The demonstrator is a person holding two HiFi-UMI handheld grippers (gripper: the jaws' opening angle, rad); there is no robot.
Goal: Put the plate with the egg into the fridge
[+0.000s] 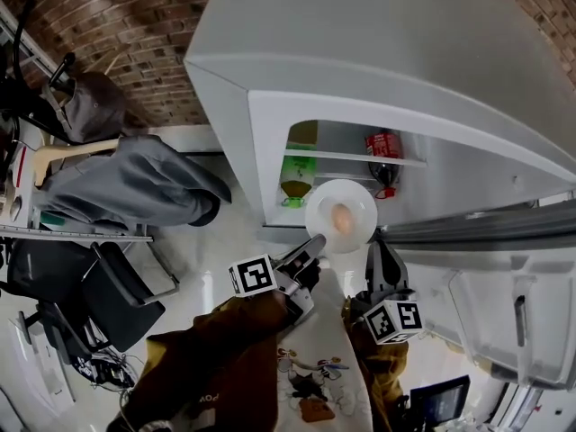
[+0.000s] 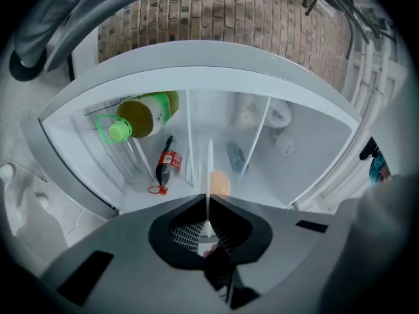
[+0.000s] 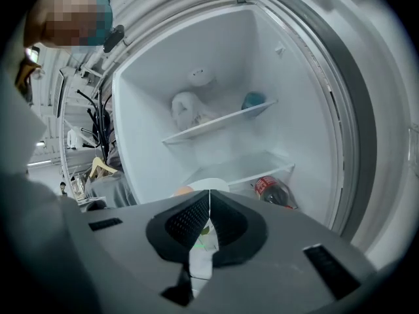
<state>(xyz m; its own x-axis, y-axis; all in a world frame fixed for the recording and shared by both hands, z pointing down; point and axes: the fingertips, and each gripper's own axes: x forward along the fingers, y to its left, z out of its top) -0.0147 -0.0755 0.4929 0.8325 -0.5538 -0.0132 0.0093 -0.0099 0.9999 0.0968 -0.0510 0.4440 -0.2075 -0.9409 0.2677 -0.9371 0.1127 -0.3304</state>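
Fridge (image 1: 378, 61) open. Left gripper (image 1: 318, 240) fingers clamped on plate (image 1: 357, 196) rim, egg (image 1: 342, 219) aboard, at opening. Right gripper (image 3: 209, 198) fingers closed, empty. Setting on shelf (image 1: 355, 158) remains.

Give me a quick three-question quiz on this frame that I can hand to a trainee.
1. True or false: the fridge stands open.
2. What lies on the plate? A) an egg B) a tomato C) a bread slice
3. Which tool is clamped on the plate's rim, and how do the other tool's jaws stand?
Key: 1 true. 2 A. 3 the left tool is clamped on the rim; the right tool has its jaws together.
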